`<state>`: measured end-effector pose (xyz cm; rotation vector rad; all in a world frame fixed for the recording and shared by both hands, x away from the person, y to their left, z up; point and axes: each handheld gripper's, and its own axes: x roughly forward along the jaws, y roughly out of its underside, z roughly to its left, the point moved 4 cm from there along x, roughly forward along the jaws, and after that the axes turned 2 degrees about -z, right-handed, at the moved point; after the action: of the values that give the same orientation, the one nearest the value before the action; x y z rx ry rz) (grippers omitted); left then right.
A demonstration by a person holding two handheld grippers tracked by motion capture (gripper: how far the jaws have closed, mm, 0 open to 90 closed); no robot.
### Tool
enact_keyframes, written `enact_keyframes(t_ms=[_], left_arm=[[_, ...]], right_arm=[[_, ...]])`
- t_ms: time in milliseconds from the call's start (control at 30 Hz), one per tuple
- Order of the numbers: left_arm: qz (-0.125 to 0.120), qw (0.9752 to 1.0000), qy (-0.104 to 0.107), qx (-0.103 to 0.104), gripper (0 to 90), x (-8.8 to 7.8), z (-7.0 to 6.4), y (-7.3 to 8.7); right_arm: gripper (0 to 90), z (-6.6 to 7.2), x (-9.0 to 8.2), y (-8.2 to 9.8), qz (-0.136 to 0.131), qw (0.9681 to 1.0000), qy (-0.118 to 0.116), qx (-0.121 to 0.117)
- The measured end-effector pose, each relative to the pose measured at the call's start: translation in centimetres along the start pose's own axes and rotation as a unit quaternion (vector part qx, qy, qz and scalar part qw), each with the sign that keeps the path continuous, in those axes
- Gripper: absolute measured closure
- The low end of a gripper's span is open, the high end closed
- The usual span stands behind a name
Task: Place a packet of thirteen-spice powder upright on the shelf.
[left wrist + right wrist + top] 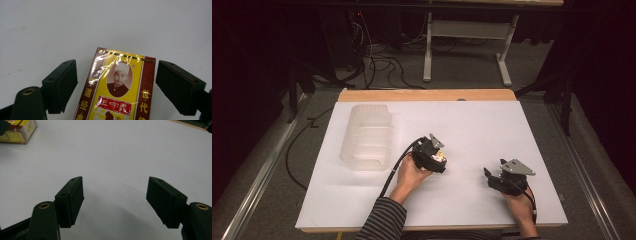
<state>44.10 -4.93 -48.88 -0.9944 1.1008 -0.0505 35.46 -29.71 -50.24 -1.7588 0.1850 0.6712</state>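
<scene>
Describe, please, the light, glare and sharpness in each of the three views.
High view: the white board is brightly lit while the room around it is dark, and the clear plastic bin looks pale and hazy. Left gripper view: glare streaks run across the shiny wrap of the yellow box, and the black fingers look soft. Right gripper view: soft shadows lie on the board under the open right gripper.

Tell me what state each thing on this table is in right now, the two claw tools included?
Yellow and red box: flat on the white table, wrapped in clear film, between the left tool's jaws, not pinched.
Left gripper: open, jaws either side of the box.
Right gripper: open, nothing between its jaws.
Clear plastic bin: looks empty.
</scene>
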Motion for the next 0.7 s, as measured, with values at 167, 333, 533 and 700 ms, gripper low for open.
enact_keyframes(t_ms=[167,333,533,700], left_arm=[[0.000,0.9992,-0.019,0.036,20.6,0.01,-0.61,-0.06],[0.006,0.9997,-0.014,0.019,23.9,0.38,-0.23,0.09],[0.015,0.9997,-0.017,0.008,28.9,0.60,0.20,0.28],[0.018,0.9996,-0.021,0.007,29.6,0.49,0.31,0.32]], right_arm=[[30.4,0.01,0.01,0.00,-0.001,1.0000,-0.001,0.000],[30.4,0.00,0.01,0.00,-0.001,1.0000,0.000,-0.002],[30.4,-0.01,0.00,0.00,-0.002,1.0000,0.000,-0.003],[30.4,0.00,-0.01,0.00,-0.003,1.0000,0.000,-0.004]])
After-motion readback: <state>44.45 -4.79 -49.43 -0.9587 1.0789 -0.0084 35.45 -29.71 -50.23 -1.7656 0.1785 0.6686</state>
